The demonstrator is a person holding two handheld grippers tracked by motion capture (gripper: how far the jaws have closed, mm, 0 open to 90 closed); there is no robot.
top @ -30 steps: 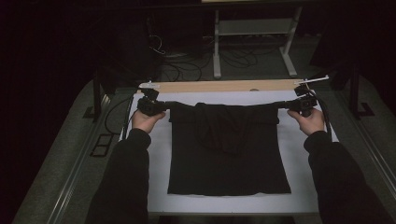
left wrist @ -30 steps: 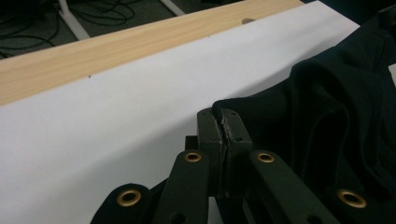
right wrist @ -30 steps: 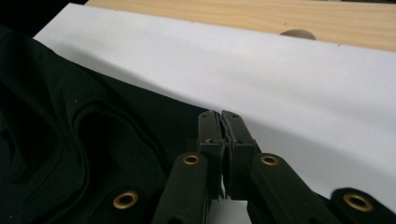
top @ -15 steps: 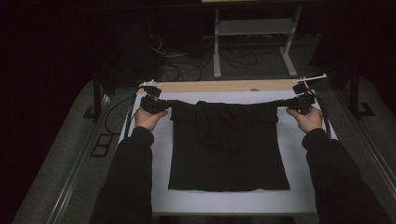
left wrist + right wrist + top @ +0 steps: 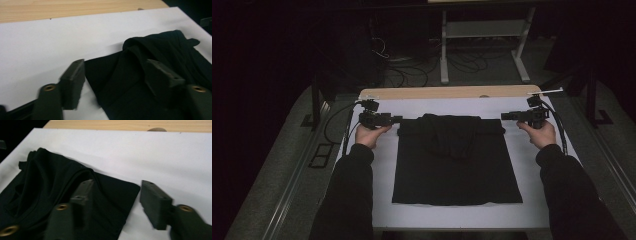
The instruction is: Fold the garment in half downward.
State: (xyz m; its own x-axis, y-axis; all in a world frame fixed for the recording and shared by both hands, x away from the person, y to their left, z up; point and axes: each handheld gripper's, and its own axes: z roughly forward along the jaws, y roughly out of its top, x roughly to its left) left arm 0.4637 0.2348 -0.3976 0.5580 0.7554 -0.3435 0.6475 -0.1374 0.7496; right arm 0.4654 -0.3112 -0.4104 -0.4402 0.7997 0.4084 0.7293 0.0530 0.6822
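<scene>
1. Jaws of left gripper [image 5: 398,119] apart, just opened; far-left corner of black garment [image 5: 457,160] lying between them in the left gripper view [image 5: 115,80], pads clear of the cloth.
2. Jaws of right gripper [image 5: 505,116] likewise apart, just opened; far-right corner of the garment [image 5: 75,202] lying flat between them, untouched by either pad [image 5: 155,201].
3. Black garment spread flat on white sheet [image 5: 382,165] at mid-bench, lower hem running parallel to the near edge, upper part folded over along the far side.
4. Bunched folds at the centre of the folded-over upper edge, seen as a raised ridge in both gripper views.
5. Left gripper held level beside the garment's far-left corner, toward the left edge of the bench, pointing inward; left hand [image 5: 371,135] beneath it, dark sleeve [image 5: 347,195] entering from the near edge.
6. Right gripper held level beside the far-right corner, toward the right edge, pointing inward; right hand [image 5: 541,134] beneath it, cable [image 5: 562,140] trailing along the right edge.
7. Bare wooden strip [image 5: 447,92] of bench [image 5: 447,92] exposed along the far edge, beyond the white sheet.
</scene>
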